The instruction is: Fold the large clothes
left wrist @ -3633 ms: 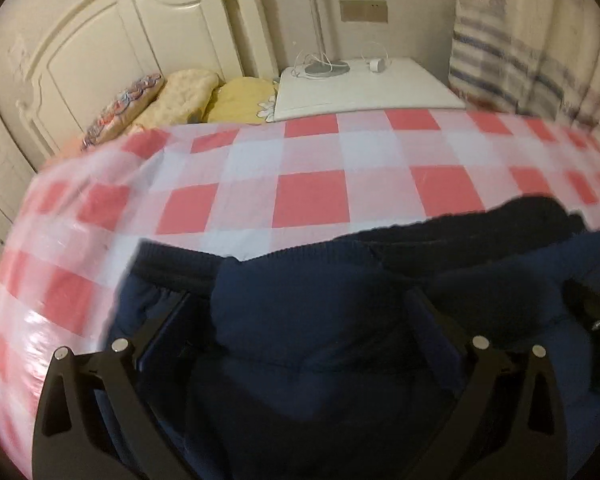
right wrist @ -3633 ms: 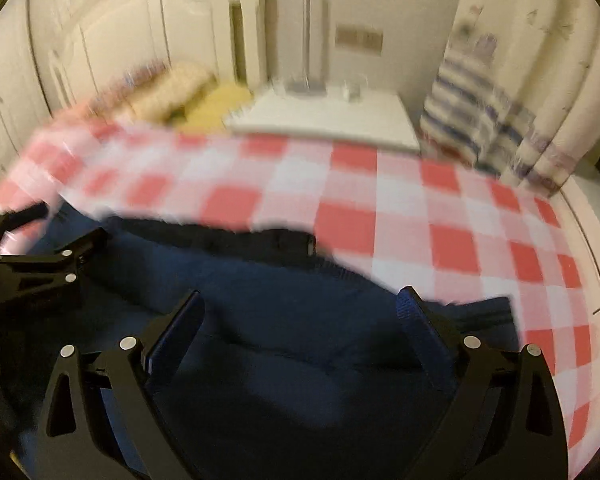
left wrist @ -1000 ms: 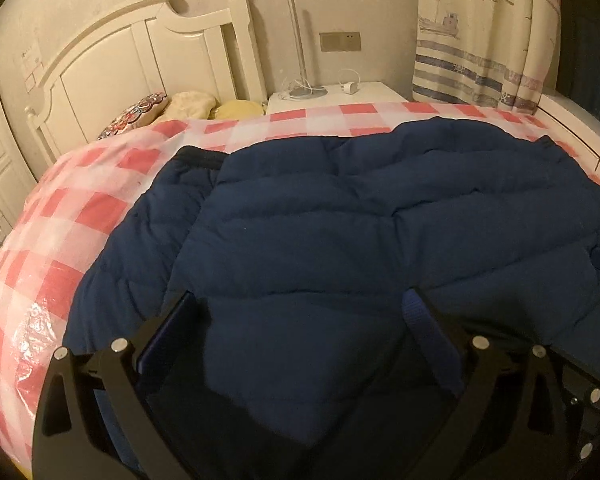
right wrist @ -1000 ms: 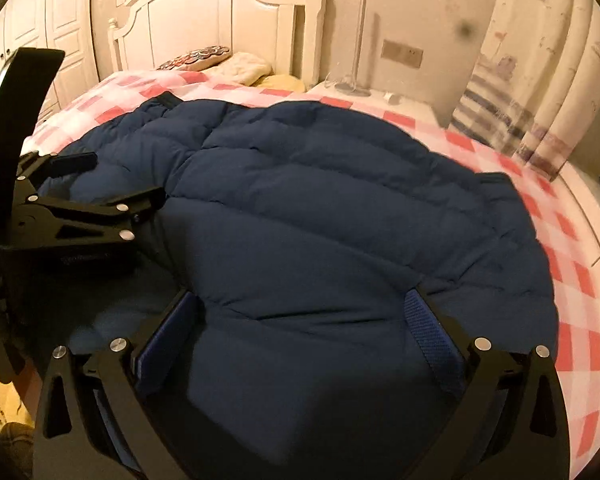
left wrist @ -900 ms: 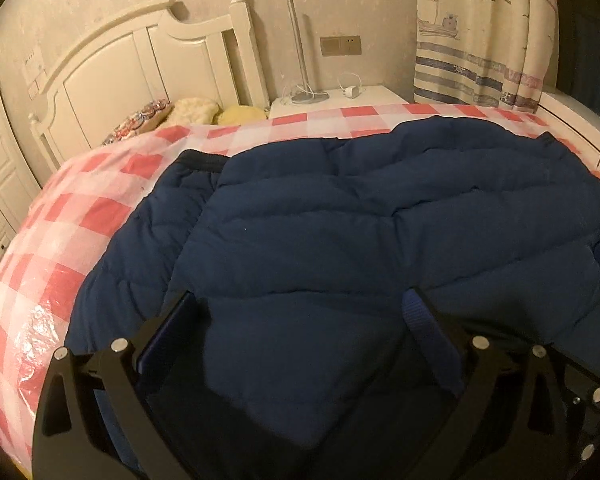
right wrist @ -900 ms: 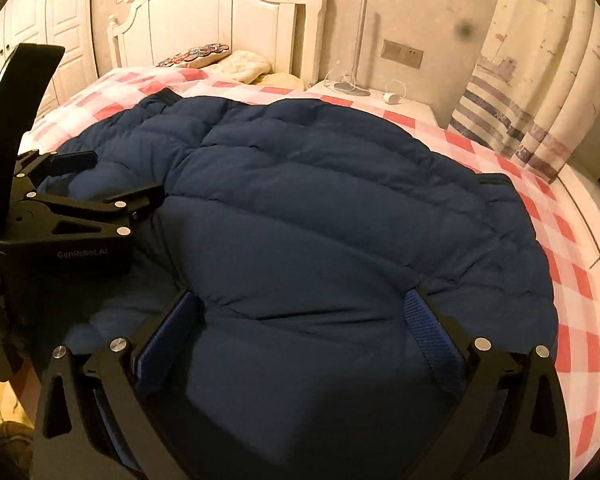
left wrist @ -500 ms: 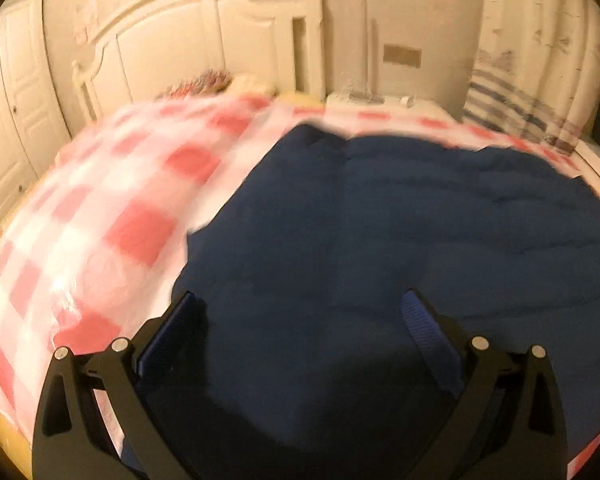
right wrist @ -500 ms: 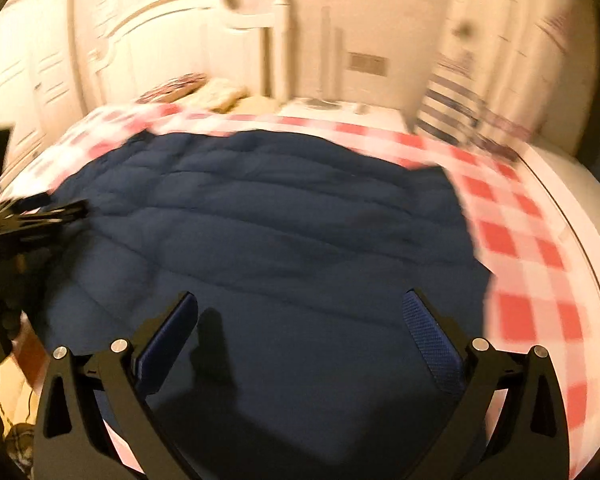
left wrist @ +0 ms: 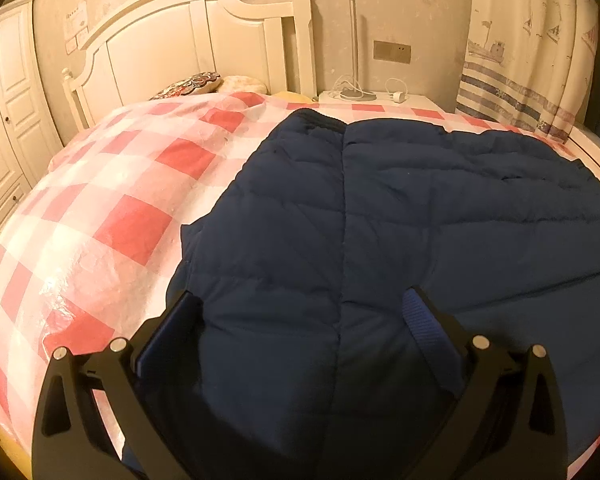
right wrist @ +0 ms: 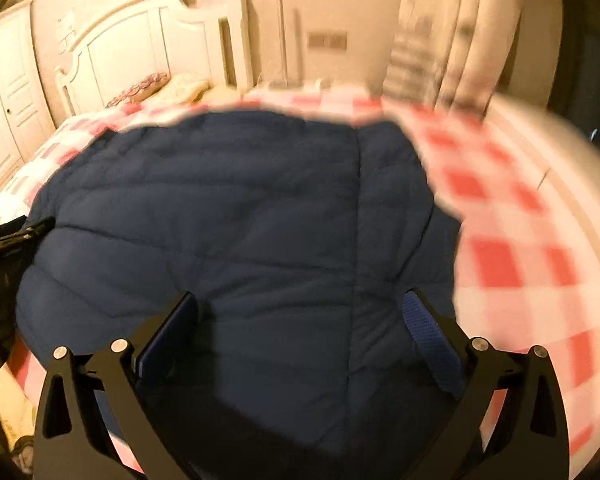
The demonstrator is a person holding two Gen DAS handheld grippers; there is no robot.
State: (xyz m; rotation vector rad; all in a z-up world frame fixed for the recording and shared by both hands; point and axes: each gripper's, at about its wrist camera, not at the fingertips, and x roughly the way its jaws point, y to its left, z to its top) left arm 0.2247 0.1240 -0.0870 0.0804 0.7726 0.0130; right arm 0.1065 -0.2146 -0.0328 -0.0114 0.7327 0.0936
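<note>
We find the navy blue quilted down jacket (left wrist: pixel 400 216) spread flat on the bed with the red-and-white checked cover (left wrist: pixel 112 216), filling the centre and right of the left wrist frame. No fold is visible; we judge the task at its start, with every fold remaining. The left hand-held gripper (left wrist: pixel 300 320) stands with jaws wide apart above the jacket's near edge, holding nothing. The right hand-held gripper (right wrist: pixel 300 320) is likewise spread and empty. No containers appear.

Bed (left wrist: pixel 100 216) under red-checked cover, navy quilted jacket (left wrist: pixel 380 216) spread flat, pillows (left wrist: pixel 204 82) at headboard
</note>
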